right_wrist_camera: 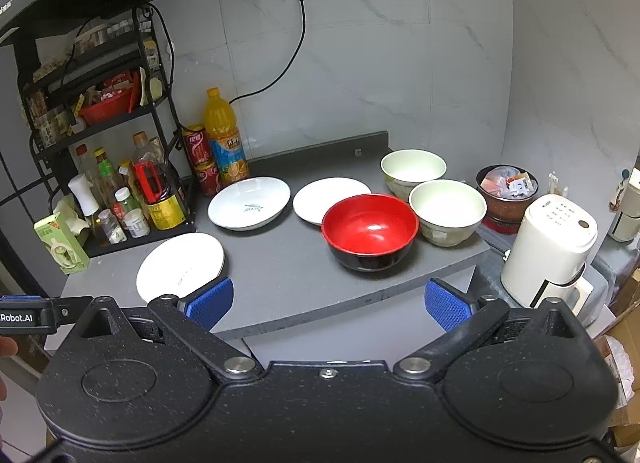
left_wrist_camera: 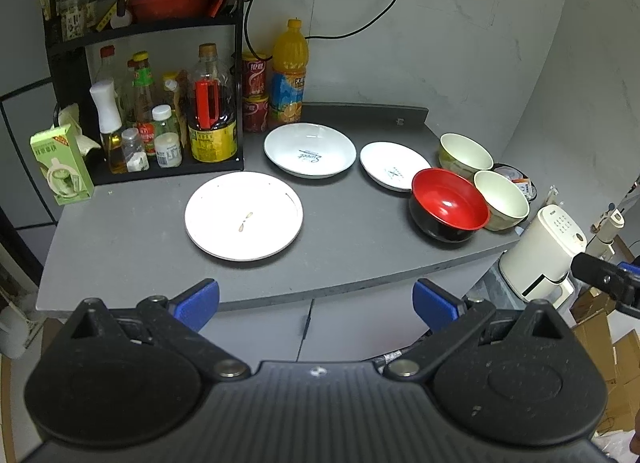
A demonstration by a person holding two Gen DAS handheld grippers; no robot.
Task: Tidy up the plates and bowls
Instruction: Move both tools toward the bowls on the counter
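Both our tongs, left (left_wrist_camera: 316,303) and right (right_wrist_camera: 328,305), gape wide and empty; the red bowl (right_wrist_camera: 370,229) lies just ahead of the right.

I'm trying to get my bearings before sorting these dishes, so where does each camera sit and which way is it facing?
Left wrist: on the left gripper, held off the counter's front edge, facing the flat plate; its open blue fingers show, the right gripper at right.
Right wrist: on the right gripper, further right, facing the red bowl; open fingers show, the left gripper at left.
Shared: three plates, three bowls, orange bottle.
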